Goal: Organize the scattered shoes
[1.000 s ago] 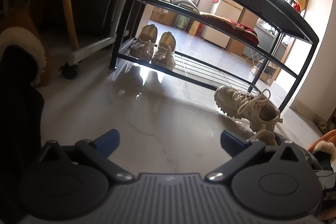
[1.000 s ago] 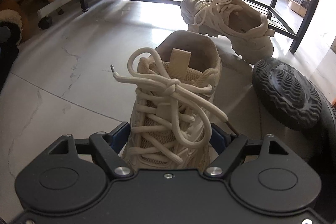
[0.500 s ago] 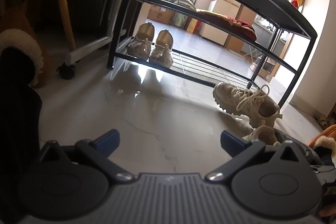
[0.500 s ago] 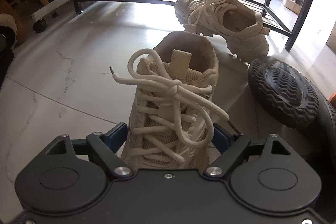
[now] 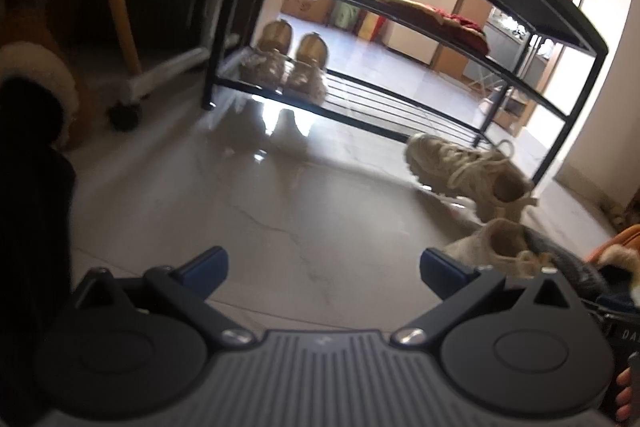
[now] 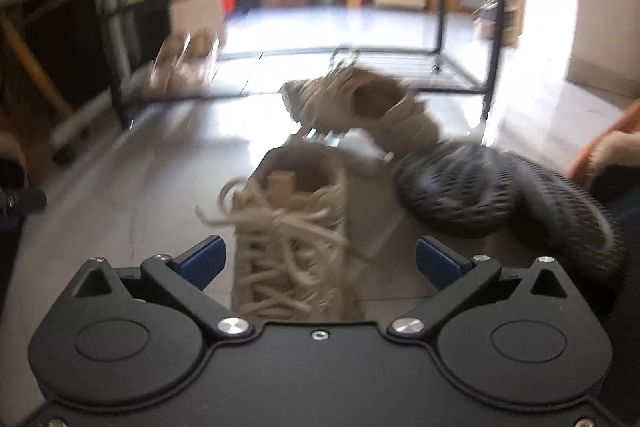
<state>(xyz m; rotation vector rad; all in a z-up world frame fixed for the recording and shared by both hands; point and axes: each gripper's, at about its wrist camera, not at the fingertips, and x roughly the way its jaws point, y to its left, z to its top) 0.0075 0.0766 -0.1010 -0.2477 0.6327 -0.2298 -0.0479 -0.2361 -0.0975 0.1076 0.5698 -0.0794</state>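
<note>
Two beige laced sneakers lie on the marble floor in front of the black shoe rack. One sneaker rests by the rack's right leg, the other nearer, just right of my left gripper, which is open over bare floor. In the blurred right wrist view the near sneaker stands between the spread fingers of my right gripper, with a gap to the right pad. The far sneaker lies behind it before the rack.
A pair of beige flats sits on the rack's lower shelf at the left. A black shoe, sole up, lies right of the near sneaker. A fur-trimmed dark boot and a caster are at left. Orange furry footwear at right.
My right gripper's fingers have spread off the near sneaker and the view has swung upward, blurring. The left gripper has drifted slightly, still open.
</note>
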